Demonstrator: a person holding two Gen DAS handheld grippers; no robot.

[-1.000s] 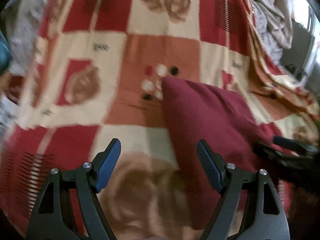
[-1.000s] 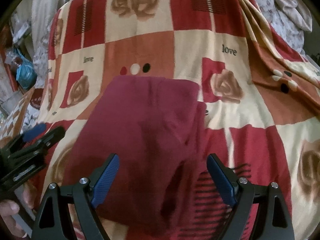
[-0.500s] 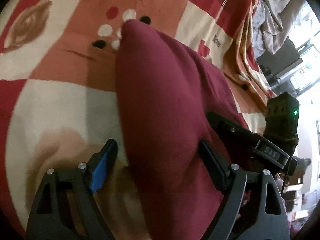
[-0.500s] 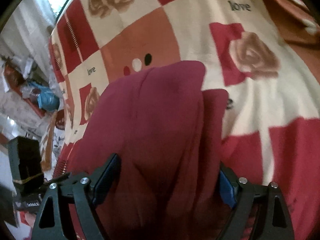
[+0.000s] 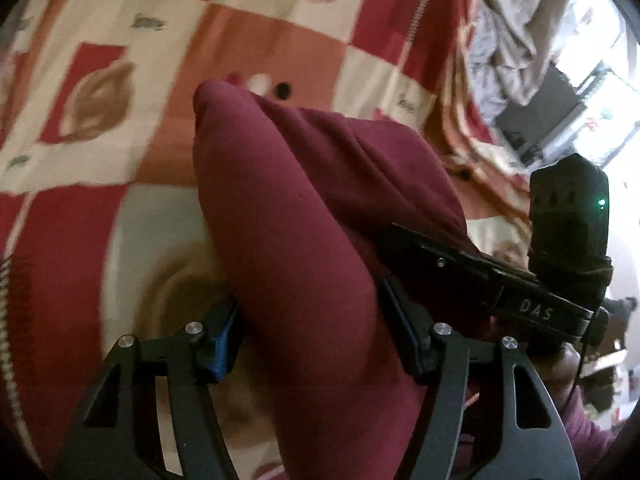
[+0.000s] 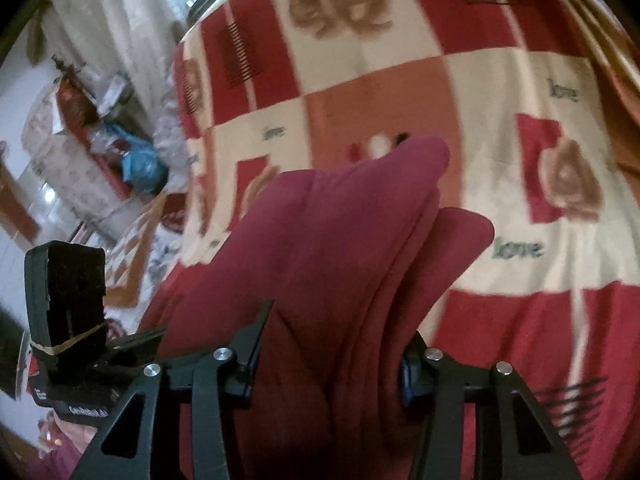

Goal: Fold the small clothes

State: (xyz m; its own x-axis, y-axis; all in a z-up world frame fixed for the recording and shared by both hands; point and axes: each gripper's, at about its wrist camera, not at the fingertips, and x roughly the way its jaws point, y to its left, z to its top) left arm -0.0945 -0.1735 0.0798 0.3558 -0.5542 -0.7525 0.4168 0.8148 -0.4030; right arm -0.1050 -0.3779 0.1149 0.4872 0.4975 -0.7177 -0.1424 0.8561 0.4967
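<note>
We hold a dark maroon knit garment lifted off a red, cream and orange checked blanket with brown rose prints, one gripper on each side of its near edge. In the left wrist view the left gripper sits at 6 o'clock; its jaws have just been closing, and the cloth now fills the gap between the blue-padded finger and the dark one opposite, both pressing into the fabric. The garment runs up from there toward 11 o'clock, where its far corner droops onto the blanket beside three small dots, red, white and black. At 3 o'clock we see the right gripper's black body touching the cloth.

In the right wrist view the right gripper also sits at 6 o'clock; its jaws too have just been closing, and they clamp a bunched fold of the garment, which rises toward 12 o'clock. The left gripper's black housing shows at 8 o'clock. A blue plastic bag lies at 10 o'clock, off the blanket.
</note>
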